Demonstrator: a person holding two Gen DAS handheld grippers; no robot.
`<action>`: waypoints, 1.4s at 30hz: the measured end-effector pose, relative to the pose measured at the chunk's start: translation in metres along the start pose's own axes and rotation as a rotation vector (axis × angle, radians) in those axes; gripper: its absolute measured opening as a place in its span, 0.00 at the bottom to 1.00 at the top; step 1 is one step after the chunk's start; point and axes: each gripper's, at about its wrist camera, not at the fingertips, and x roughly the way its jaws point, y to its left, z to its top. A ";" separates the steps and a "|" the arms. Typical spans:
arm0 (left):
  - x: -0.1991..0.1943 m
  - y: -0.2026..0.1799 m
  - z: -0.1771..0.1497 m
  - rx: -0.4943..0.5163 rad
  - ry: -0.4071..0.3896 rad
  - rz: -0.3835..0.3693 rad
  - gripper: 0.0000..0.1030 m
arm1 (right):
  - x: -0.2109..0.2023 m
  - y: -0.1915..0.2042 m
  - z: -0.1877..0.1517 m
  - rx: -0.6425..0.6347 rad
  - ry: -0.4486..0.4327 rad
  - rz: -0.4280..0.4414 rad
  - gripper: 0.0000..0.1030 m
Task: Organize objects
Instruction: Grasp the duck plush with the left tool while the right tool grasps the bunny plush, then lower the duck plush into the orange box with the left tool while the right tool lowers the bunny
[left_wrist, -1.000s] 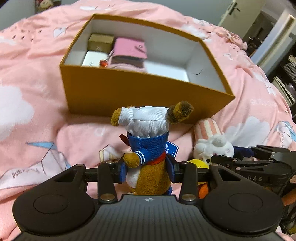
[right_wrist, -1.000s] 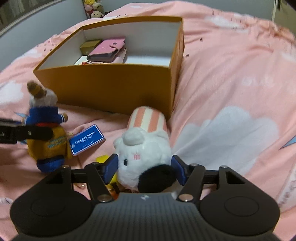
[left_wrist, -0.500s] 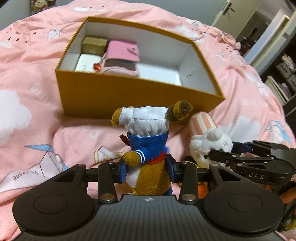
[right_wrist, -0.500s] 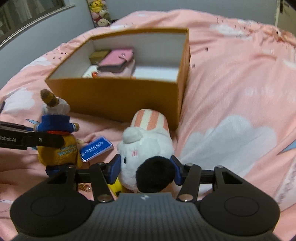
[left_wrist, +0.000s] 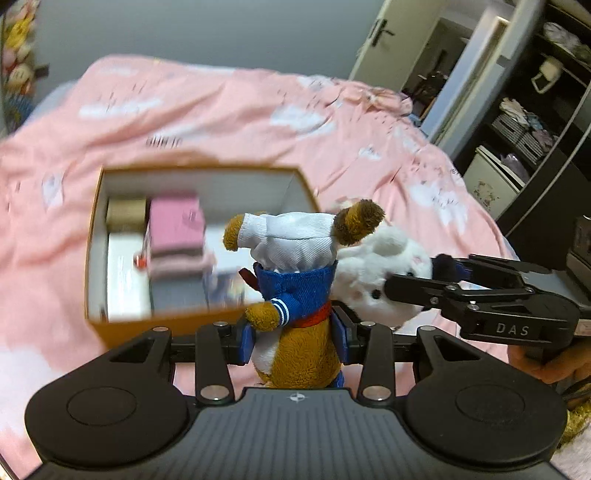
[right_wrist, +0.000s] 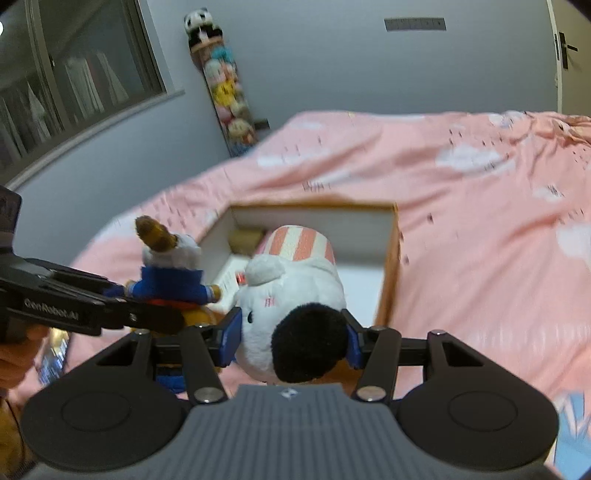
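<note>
My left gripper (left_wrist: 295, 339) is shut on a brown plush (left_wrist: 295, 295) with a white hat and blue sailor top, held upright off the bed. Beside it, my right gripper (right_wrist: 291, 343) is shut on a white plush (right_wrist: 291, 295) with a pink-striped hat, also lifted. The two toys hang side by side, almost touching, just in front of and above the near side of an open orange box (left_wrist: 96, 258). Inside the box lie a pink wallet (left_wrist: 177, 225), a small gold box (left_wrist: 125, 212) and a white box (left_wrist: 125, 273). The picture is blurred by motion.
The box rests on a pink cloud-print bedcover (left_wrist: 221, 110). A tall column of stuffed toys (right_wrist: 225, 92) stands by the grey wall beside a window (right_wrist: 74, 81). A door (left_wrist: 380, 37) and dark shelves (left_wrist: 535, 122) are to the right. A hand (left_wrist: 546, 362) holds the right gripper.
Both grippers have risen with their plush toys, lifting them off the bedcover. The box now appears lower and its inside is seen from above. The right jaws closed a little on the white plush.
</note>
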 end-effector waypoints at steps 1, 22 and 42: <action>0.000 -0.001 0.009 0.017 -0.004 -0.004 0.45 | 0.002 -0.001 0.009 -0.001 -0.010 0.004 0.55; 0.167 0.067 0.108 -0.012 0.249 0.016 0.45 | 0.146 -0.044 0.072 -0.089 0.195 -0.147 0.55; 0.233 0.080 0.108 0.034 0.352 0.080 0.46 | 0.206 -0.042 0.064 -0.288 0.289 -0.220 0.55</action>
